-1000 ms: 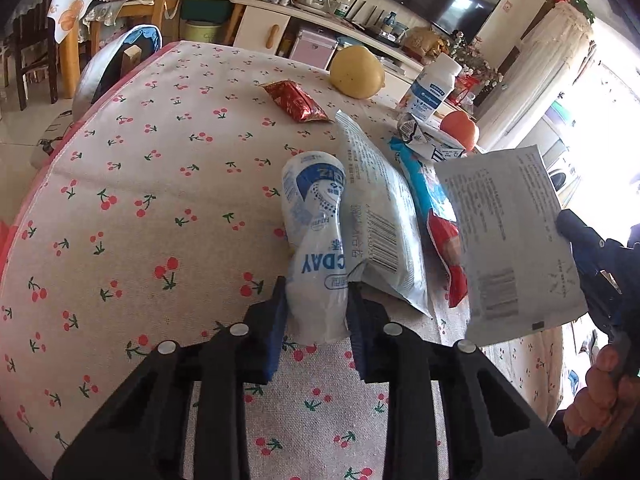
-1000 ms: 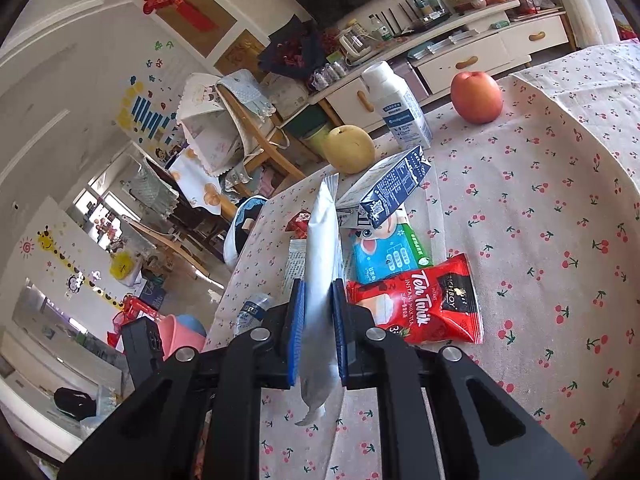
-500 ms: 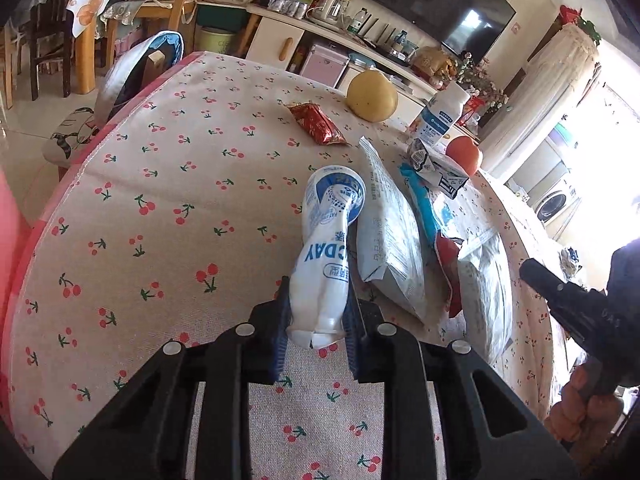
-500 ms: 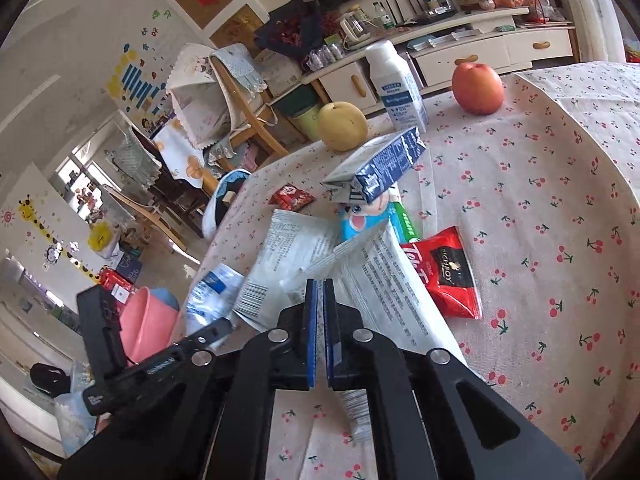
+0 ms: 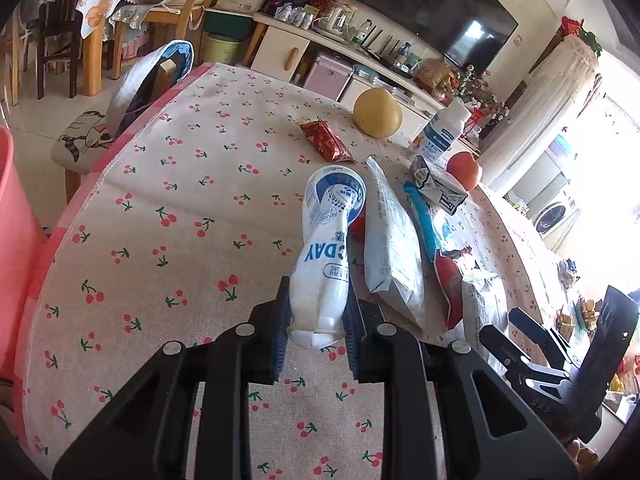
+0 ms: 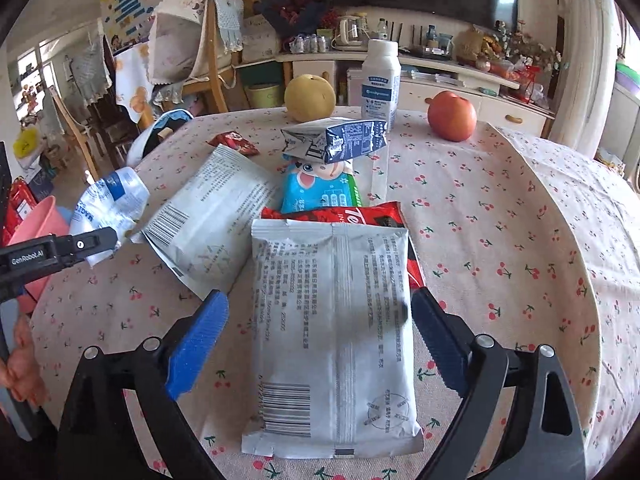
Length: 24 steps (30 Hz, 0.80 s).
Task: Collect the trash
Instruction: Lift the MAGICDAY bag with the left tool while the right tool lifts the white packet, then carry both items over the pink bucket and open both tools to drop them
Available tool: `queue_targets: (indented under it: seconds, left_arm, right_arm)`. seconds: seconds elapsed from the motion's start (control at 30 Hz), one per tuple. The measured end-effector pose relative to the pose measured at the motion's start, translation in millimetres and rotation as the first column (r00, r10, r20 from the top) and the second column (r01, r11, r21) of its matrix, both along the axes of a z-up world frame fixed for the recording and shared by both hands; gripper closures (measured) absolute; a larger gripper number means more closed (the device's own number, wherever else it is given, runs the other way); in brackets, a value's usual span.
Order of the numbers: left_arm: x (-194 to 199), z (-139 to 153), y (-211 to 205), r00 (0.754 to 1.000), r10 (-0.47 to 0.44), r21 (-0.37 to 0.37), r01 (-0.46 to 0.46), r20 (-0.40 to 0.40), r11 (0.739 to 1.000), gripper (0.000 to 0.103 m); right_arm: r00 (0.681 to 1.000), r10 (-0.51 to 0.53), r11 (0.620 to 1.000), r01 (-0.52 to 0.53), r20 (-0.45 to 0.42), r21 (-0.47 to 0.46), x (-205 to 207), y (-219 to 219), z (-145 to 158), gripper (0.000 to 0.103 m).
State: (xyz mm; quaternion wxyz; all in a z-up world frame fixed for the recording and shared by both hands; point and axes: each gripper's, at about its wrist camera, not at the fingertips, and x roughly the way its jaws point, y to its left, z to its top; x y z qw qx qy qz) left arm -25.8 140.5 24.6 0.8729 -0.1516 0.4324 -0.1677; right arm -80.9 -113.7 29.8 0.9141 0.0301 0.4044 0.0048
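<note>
My left gripper (image 5: pixel 316 332) is shut on a crushed white and blue plastic bottle (image 5: pixel 326 248), held just above the cherry-print tablecloth (image 5: pixel 168 208). My right gripper (image 6: pixel 320 328) has its jaws opening wide; a silver-white snack packet (image 6: pixel 332 320) lies flat on the cloth between them, untouched by the blue pads (image 6: pixel 200 340). Beside it lie a second silver packet (image 6: pixel 212 220), a red wrapper (image 6: pixel 360 216), a light-blue wrapper (image 6: pixel 316 192) and a squashed dark-blue carton (image 6: pixel 340 142). A small red wrapper (image 5: pixel 326 144) lies farther off.
A pink bin (image 5: pixel 12 248) stands at the table's left edge, also seen as a pink bin (image 6: pixel 38 228) in the right wrist view. At the far side stand a yellow pear (image 6: pixel 310 98), a white bottle (image 6: pixel 380 84) and a red apple (image 6: pixel 452 116). Chairs (image 5: pixel 156 76) crowd the left.
My right gripper swung down and rolled level, laid the silver packet flat on the cloth and opened off it. My left gripper kept hold of the crushed bottle and drew it back a little.
</note>
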Motion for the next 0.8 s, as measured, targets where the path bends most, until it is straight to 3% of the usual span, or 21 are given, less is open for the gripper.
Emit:
queue_targets:
  seconds: [0.17, 0.23, 0.4, 0.63, 0.8]
  left_arm:
    - [-3, 2, 3, 1.0, 0.004, -0.007, -0.004, 0.007, 1.0, 0.078]
    - [-4, 4, 6, 1.0, 0.007, -0.013, -0.007, 0.012, 1.0, 0.078]
    - [-9, 9, 14, 0.999, 0.021, -0.027, -0.02, 0.025, 0.999, 0.078]
    - [-17, 23, 33, 0.996, 0.064, -0.044, -0.061, 0.063, 0.997, 0.078]
    - [-22, 34, 56, 0.985, 0.14, -0.053, -0.135, 0.098, 0.989, 0.078]
  right_arm:
    - [0.999, -0.015, 0.999, 0.017, -0.046, 0.034, 4, -2, -13, 0.011]
    - [0.999, -0.008, 1.0, 0.009, -0.044, 0.03, 5, -1, -10, 0.02]
    - [0.999, -0.006, 0.999, 0.008, -0.037, 0.045, 3, 0, -6, 0.026]
    - [0.999, 0.009, 0.998, -0.011, 0.035, 0.067, -1, 12, 23, 0.027]
    - [0.995, 0.052, 0.989, -0.064, 0.09, 0.133, 3, 37, 55, 0.027]
